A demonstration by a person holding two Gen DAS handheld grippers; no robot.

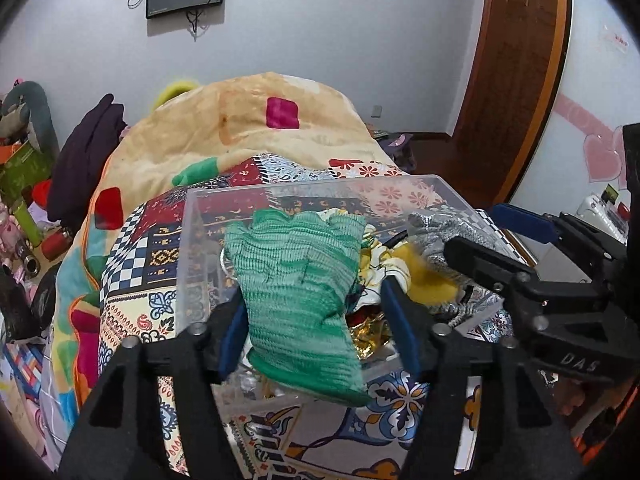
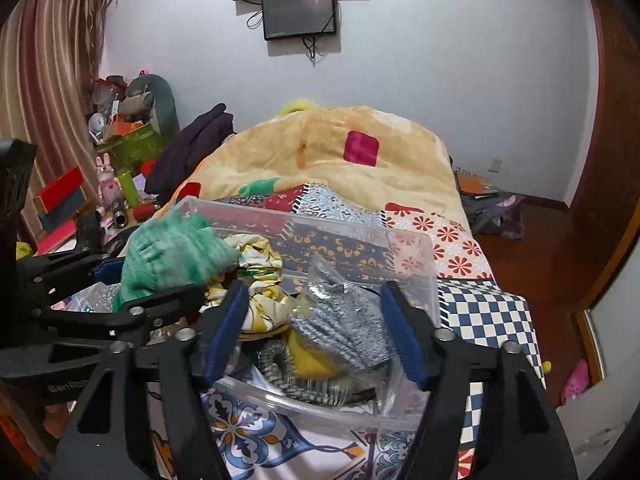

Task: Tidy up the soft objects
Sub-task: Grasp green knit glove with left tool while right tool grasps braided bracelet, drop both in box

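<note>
A clear plastic box (image 1: 192, 240) sits on the patterned bedspread and holds several soft items. A green knit glove (image 1: 296, 288) hangs between the open fingers of my left gripper (image 1: 316, 320) over the box's near wall; it also shows in the right wrist view (image 2: 172, 256). A grey knit glove in a clear bag (image 2: 344, 320) lies in the box between the open fingers of my right gripper (image 2: 316, 328); it also shows in the left wrist view (image 1: 444, 232). A yellow floral cloth (image 2: 260, 276) lies under both.
An orange blanket (image 1: 248, 132) is heaped at the bed's far end. A cluttered side table with boxes and toys (image 2: 120, 160) stands left of the bed. A wooden door (image 1: 516, 60) and bare floor (image 2: 540, 248) are on the right.
</note>
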